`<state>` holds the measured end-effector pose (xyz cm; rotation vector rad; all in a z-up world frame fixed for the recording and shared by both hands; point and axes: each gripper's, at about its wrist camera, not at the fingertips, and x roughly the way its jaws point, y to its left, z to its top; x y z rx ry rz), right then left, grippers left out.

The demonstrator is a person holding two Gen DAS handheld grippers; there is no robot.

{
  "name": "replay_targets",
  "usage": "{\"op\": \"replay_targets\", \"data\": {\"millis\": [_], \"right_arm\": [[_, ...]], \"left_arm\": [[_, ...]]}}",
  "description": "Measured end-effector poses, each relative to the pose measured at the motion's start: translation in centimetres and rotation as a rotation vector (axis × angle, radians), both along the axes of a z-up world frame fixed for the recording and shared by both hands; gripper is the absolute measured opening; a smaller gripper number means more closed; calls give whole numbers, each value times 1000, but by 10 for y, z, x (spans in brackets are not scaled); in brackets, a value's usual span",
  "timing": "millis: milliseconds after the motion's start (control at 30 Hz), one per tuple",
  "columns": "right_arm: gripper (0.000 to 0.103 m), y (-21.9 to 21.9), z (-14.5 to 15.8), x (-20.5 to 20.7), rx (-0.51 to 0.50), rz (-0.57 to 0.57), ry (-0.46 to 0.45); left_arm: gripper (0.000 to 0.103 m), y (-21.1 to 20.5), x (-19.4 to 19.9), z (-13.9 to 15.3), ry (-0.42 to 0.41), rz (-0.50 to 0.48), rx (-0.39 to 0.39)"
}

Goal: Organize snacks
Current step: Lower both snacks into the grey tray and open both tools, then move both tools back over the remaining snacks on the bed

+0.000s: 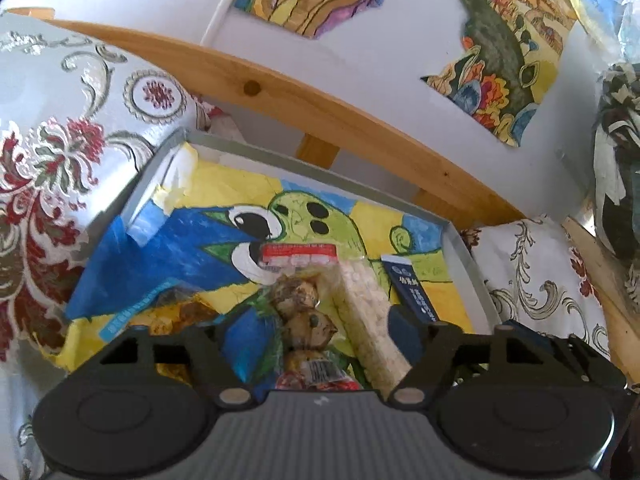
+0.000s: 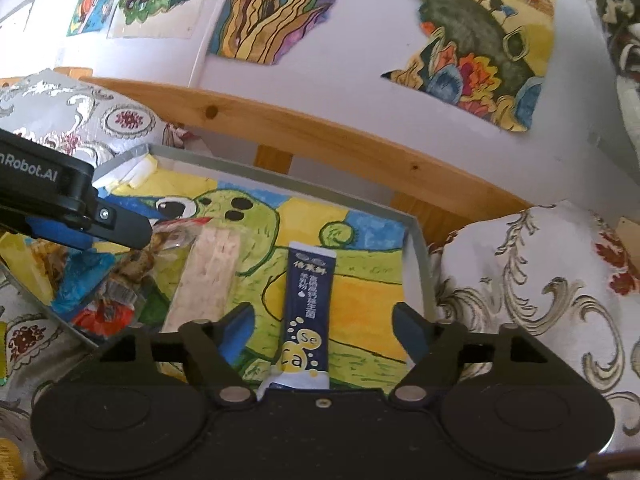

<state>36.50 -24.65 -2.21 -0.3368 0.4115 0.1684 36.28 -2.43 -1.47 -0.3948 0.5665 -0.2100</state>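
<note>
A grey-rimmed tray, lined with a painted green creature, lies on a floral cloth. Inside it are a clear packet of brown snacks, a pale cracker bar and a dark blue sachet. My left gripper is open low over the tray, with the clear packet and the bar between its fingers. Open too, my right gripper has the blue sachet lying flat between its fingers. The gripper body hides the sachet's near end.
A blue wrapper and yellow packets crowd the tray's left side. The floral cloth surrounds the tray. Behind it run a wooden rail and a white wall with torn paintings.
</note>
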Motion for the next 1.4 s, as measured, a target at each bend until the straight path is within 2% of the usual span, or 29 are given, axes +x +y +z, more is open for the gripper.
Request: {"op": "replay_targets", "data": {"millis": [233, 367, 700, 967, 1400], "right_arm": [[97, -7, 18, -21, 34, -13, -55], [102, -8, 31, -38, 57, -16, -102], [102, -8, 56, -89, 144, -4, -174], [102, -14, 58, -139, 176, -23, -200], [102, -26, 40, -211, 169, -37, -128]], "left_arm": [[98, 4, -21, 13, -46, 42, 26], [101, 8, -36, 21, -77, 74, 54], [102, 8, -85, 44, -166, 115, 133], [103, 1, -125, 51, -170, 104, 195], [103, -8, -186, 40, -137, 68, 251]]}}
